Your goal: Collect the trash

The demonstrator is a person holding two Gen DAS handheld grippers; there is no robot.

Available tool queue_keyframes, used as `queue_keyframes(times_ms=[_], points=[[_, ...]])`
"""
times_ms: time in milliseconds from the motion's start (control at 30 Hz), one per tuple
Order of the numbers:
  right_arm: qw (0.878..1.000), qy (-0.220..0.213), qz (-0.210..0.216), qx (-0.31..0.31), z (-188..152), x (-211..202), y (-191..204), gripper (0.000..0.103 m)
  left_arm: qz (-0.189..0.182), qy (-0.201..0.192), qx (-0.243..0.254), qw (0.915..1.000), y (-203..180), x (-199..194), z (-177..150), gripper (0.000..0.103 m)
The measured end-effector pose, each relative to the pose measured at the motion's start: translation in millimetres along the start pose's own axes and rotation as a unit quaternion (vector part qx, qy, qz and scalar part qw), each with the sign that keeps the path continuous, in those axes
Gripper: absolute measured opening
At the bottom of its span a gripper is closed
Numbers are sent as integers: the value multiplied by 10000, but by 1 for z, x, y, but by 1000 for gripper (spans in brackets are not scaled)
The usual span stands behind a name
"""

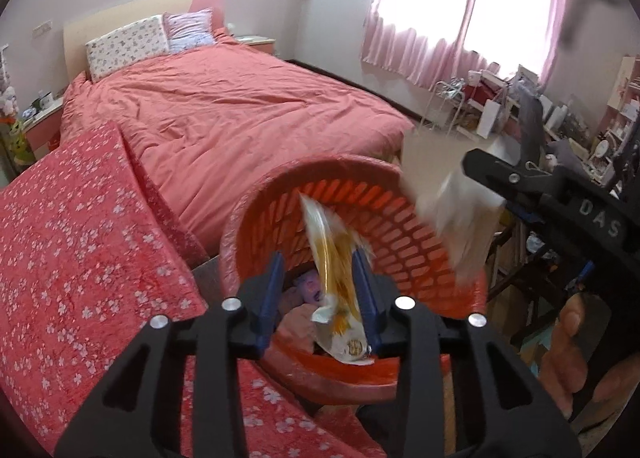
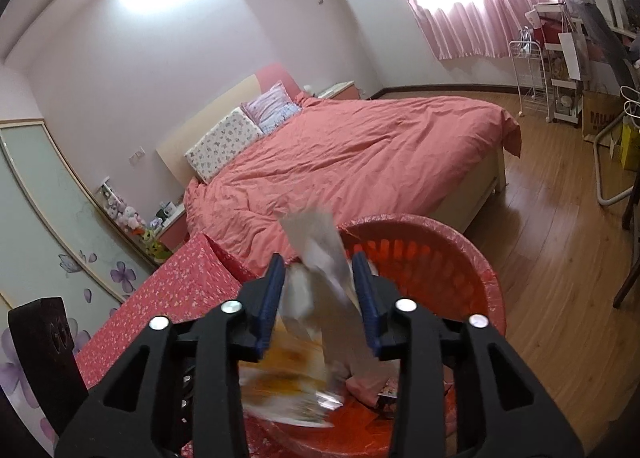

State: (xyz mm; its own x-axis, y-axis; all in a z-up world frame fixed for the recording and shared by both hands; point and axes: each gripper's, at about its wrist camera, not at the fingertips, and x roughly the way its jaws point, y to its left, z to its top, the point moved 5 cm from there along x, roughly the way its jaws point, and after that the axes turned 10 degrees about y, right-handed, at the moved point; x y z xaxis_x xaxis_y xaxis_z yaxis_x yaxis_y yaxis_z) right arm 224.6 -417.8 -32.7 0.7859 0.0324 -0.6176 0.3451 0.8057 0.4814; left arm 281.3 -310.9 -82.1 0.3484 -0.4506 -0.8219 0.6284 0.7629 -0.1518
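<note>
Left wrist view: left gripper (image 1: 320,290) is being held over the near rim of the red basket (image 1: 248,225), jaws parted. A yellow wrapper (image 1: 334,278) is hanging between them, touching the right finger; whether it is being gripped cannot be told. White paper (image 1: 460,213) is blurred over the far-right rim, at the right gripper (image 1: 486,177).

Right wrist view: right gripper (image 2: 320,290) jaws are parted around the white paper (image 2: 320,258); grip cannot be told. Wrapper (image 2: 288,390) is blurred above the basket (image 2: 472,258) floor.

Risk: paper being caught on the rim and dropped onto the floor (image 2: 560,238).
</note>
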Motion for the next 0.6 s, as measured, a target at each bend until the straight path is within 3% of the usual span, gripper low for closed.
queue_keyframes(times_ms=[300, 600], points=[[9983, -27, -392, -423, -14, -16, 14, 60, 389, -204, -265, 9987, 39, -33, -16, 44], [9922, -371, -683, -971, -38, -70, 43, 73, 933, -784, -673, 9903, 77, -129, -58, 54]])
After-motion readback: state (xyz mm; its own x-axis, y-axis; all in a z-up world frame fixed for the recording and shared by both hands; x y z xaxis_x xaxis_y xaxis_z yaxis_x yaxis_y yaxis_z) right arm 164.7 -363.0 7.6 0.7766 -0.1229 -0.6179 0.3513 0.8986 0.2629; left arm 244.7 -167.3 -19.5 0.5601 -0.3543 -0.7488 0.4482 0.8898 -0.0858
